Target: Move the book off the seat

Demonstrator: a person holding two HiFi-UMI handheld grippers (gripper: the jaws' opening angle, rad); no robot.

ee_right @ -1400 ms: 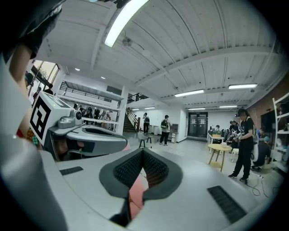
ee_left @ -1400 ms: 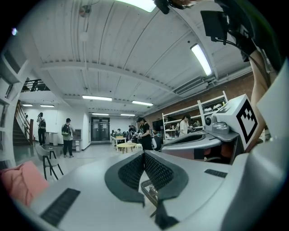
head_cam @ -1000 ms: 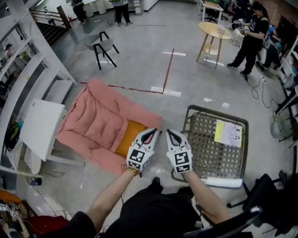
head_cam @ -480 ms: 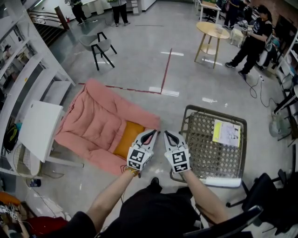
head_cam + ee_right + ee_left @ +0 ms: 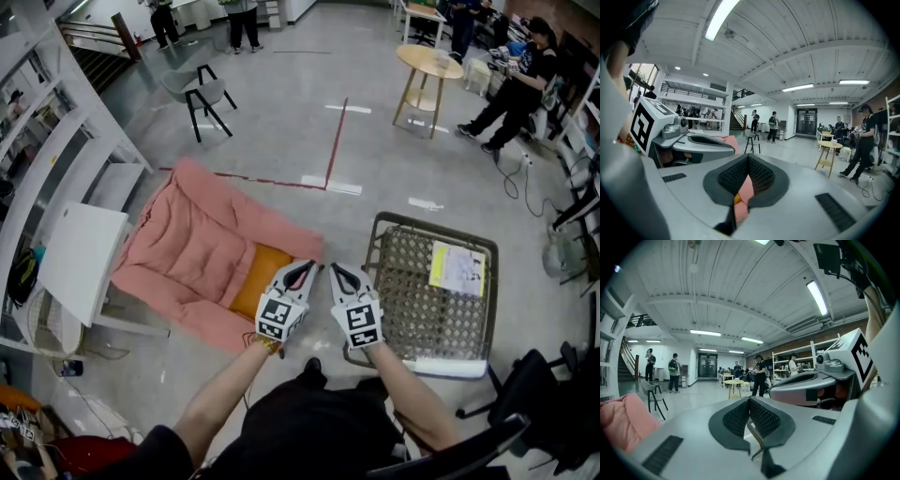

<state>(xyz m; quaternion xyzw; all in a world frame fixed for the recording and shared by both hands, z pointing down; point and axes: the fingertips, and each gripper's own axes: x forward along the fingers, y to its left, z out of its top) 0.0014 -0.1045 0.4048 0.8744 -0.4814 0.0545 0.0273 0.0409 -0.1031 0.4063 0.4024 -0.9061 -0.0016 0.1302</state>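
Note:
A yellow and white book lies flat on the far right part of a woven wicker seat with a metal frame. Both grippers hover side by side over the floor between that seat and a pink padded chair. The left gripper is shut with nothing in it, and its pads meet in the left gripper view. The right gripper is shut and empty too, seen close in the right gripper view. The book is well to the right of both, untouched.
An orange cushion lies on the pink chair. A white side table and shelving stand at the left, a black office chair at the lower right. Farther off are a grey chair, a round wooden table and several people.
Both grippers have stayed where they were, shut. A person in black at the far right has stepped a little further right.

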